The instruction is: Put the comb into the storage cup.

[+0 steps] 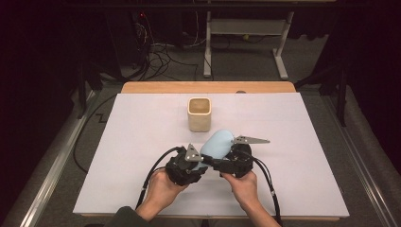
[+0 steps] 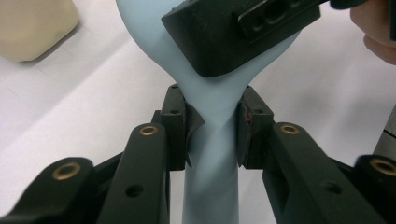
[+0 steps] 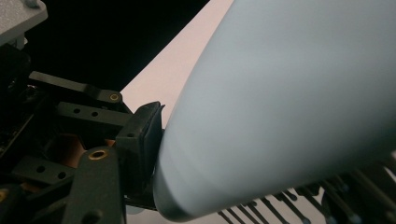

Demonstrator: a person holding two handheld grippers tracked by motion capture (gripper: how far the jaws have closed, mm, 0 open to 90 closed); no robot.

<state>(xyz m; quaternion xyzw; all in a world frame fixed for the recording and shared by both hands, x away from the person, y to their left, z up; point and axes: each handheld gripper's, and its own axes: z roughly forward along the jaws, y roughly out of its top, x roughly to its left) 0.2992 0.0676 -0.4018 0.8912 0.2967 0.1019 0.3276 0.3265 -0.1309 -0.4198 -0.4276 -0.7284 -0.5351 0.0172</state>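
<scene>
- The pale blue brush [image 1: 218,143] is off the worktop [image 1: 142,142], held between the 2 grippers at the near middle, just in front of the cream square cup [image 1: 199,114].
- The left gripper [image 2: 212,126] has its fingers closed on the brush's narrow neck; in the left gripper view both pads press the blue handle from either side, so this grasp looks done.
- The right gripper [image 1: 226,158] comes in from the other side at the broad head of the brush. In the left gripper view 1 of its fingers [image 2: 243,32] lies across the wide part of the head.
- In the right gripper view the blue body sits close against 1 black pad [image 3: 142,140], with dark bristles [image 3: 280,207] showing beneath; whether the right fingers clamp the head or just touch it, I cannot tell.
- Judged from this, the pick-up is finished and a 2-handed hold or hand-over is in progress.
- Left to do, as it seems: settle the right-hand grasp, then carry the brush to the cup, which stands upright and apart from both grippers.
</scene>
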